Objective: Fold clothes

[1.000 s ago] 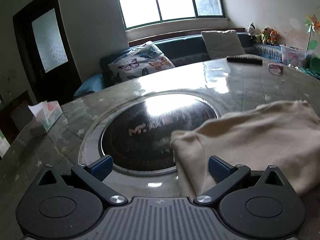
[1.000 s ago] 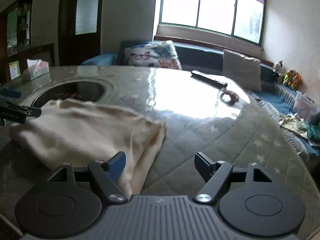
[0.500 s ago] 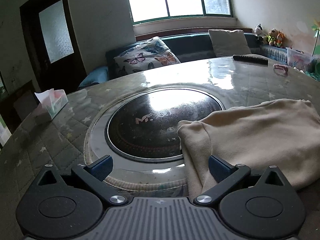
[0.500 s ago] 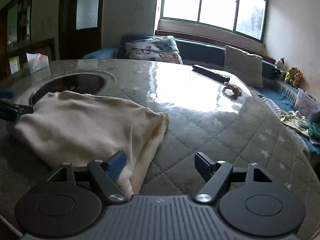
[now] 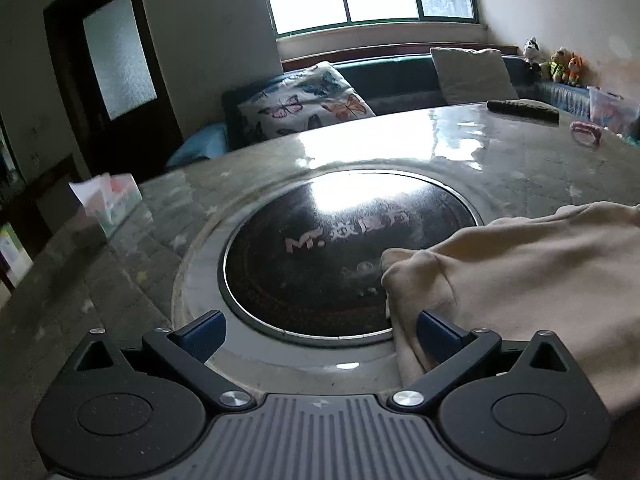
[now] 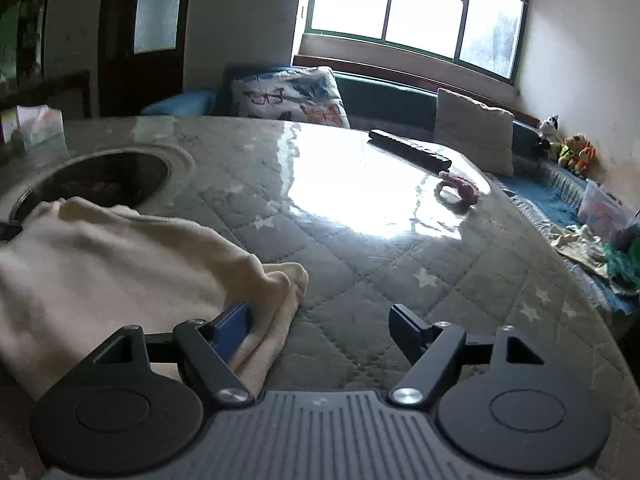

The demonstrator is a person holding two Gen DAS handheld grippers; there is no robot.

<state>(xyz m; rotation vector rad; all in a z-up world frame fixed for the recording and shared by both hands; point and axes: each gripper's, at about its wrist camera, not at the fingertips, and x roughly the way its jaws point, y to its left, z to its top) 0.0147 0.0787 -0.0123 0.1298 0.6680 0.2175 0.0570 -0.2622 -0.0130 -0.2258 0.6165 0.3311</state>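
Left wrist view: the left tool [image 5: 318,334] has its jaws spread wide, nothing pinched between them. Its right blue finger pad [image 5: 436,336] touches the bunched edge of the folded cream fleece garment [image 5: 520,276], while the left pad sits clear above the steel rim of the round black glass cooktop [image 5: 332,248] set into the table [image 5: 500,172], which is covered by a grey-green quilted cloth with stars under clear plastic. The garment's corner overlaps the cooktop's near right side. A tissue box [image 5: 108,204] stands near the table's left edge; a dark remote control [image 5: 522,110] and a pink ring-shaped object [image 5: 586,132] lie towards the far right edge.

Right wrist view: the right tool [image 6: 318,320] is also spread wide and grips nothing. Its left blue pad [image 6: 232,330] rests against the garment's [image 6: 120,264] rolled right edge; the right pad hangs over bare quilted table [image 6: 360,248]. The garment lies by the near edge, its far-left corner reaching the cooktop [image 6: 104,178]
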